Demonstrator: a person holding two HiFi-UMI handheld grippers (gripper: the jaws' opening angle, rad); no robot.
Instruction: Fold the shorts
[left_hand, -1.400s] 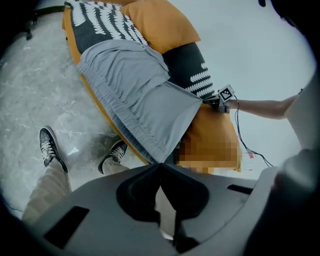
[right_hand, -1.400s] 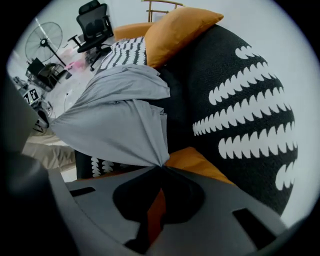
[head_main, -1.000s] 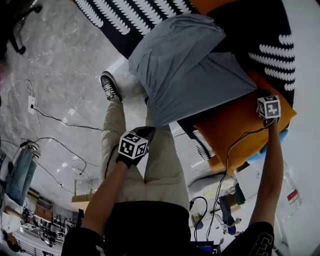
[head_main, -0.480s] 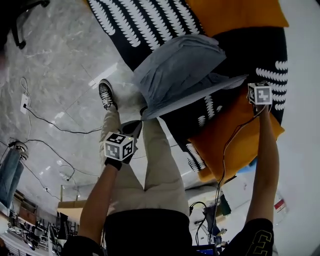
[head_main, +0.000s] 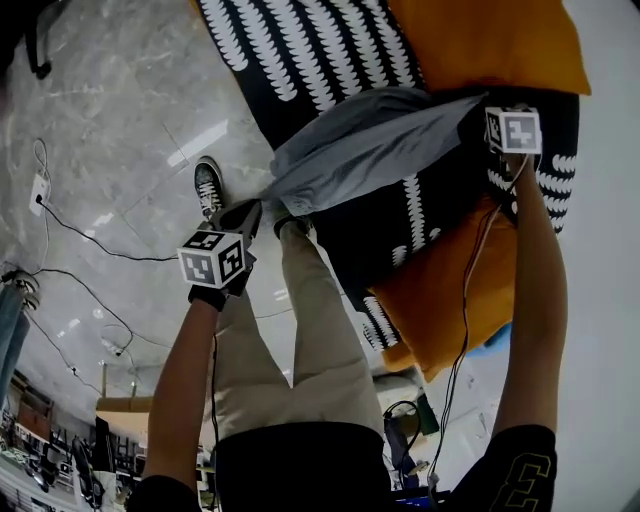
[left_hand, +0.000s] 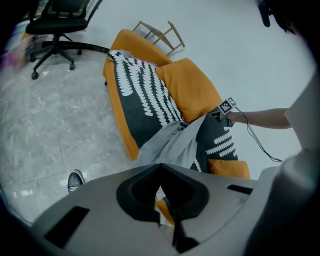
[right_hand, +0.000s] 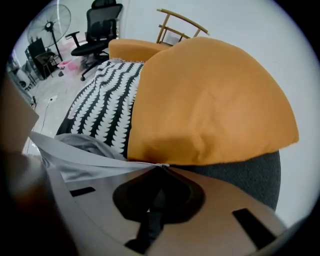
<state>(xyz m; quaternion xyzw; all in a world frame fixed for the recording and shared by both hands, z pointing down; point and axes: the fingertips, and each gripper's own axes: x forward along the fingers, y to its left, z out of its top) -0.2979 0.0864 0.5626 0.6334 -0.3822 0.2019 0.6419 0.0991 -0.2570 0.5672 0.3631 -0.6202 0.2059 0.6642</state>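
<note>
The shorts (head_main: 370, 150) are thin, smooth grey cloth. The cushion (right_hand: 210, 100) is soft, matt orange cloth. The blanket (head_main: 300, 60) is woven cloth. The floor (head_main: 110, 130) is shiny, smooth stone.

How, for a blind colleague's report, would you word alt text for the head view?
The left gripper and right gripper, each shut on an end of the grey shorts, stretch them over a black-and-white patterned sofa with orange cushions.

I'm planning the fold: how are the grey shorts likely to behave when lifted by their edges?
Probably floppy: the grey shorts drape and crease between the left gripper and right gripper, both shut on them. Likely light, since pinched edges alone carry them. They may drag on the patterned sofa cover.
</note>
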